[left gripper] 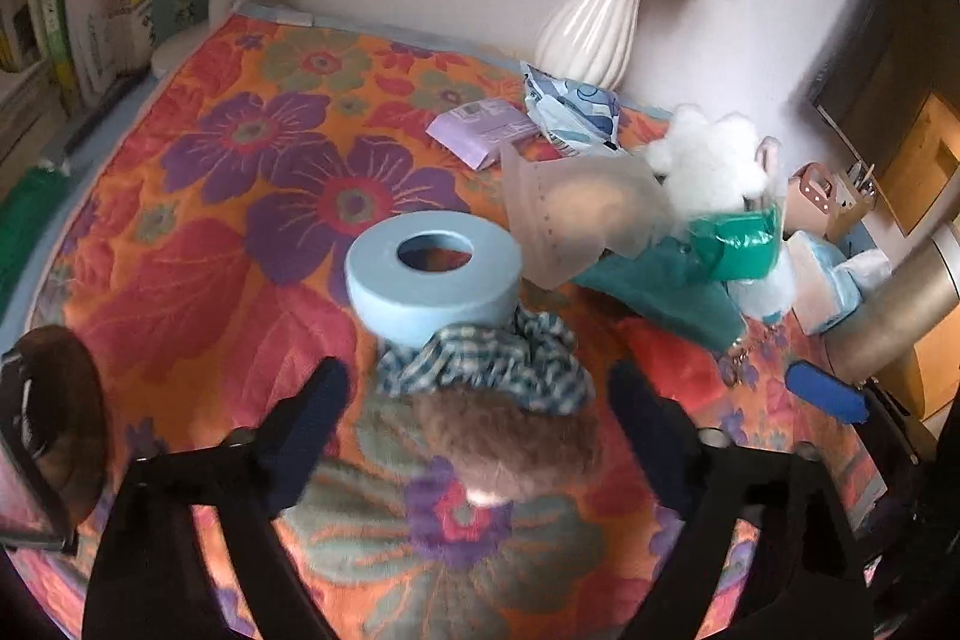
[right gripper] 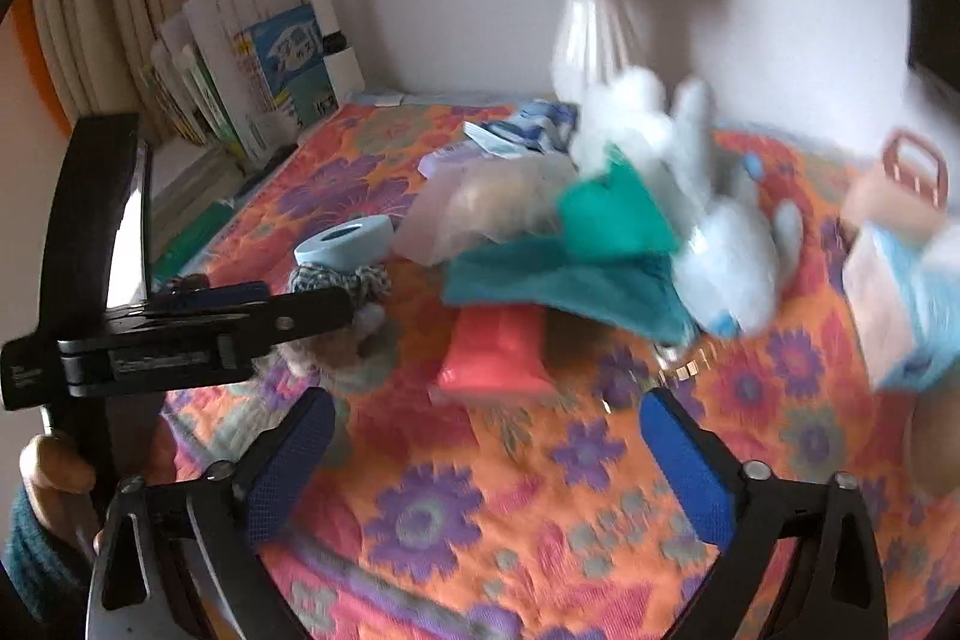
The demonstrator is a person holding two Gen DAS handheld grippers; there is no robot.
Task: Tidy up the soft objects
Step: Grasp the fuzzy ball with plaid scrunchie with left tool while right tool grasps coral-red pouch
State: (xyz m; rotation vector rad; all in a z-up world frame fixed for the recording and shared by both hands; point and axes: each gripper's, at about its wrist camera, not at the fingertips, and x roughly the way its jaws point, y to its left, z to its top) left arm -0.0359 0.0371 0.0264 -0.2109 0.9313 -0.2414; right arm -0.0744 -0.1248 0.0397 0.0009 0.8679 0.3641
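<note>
Between the spread-apart fingers of the left gripper (left gripper: 480, 418), the brown plush toy (left gripper: 510, 436) may snag its plaid scarf (left gripper: 486, 364) and topple the blue ring (left gripper: 435, 274) if closure is off-centre.

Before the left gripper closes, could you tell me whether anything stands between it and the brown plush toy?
Nothing visible does: the left gripper is open with the plush directly between its fingers. The blue tape roll sits just beyond, past the plaid scarf.
</note>
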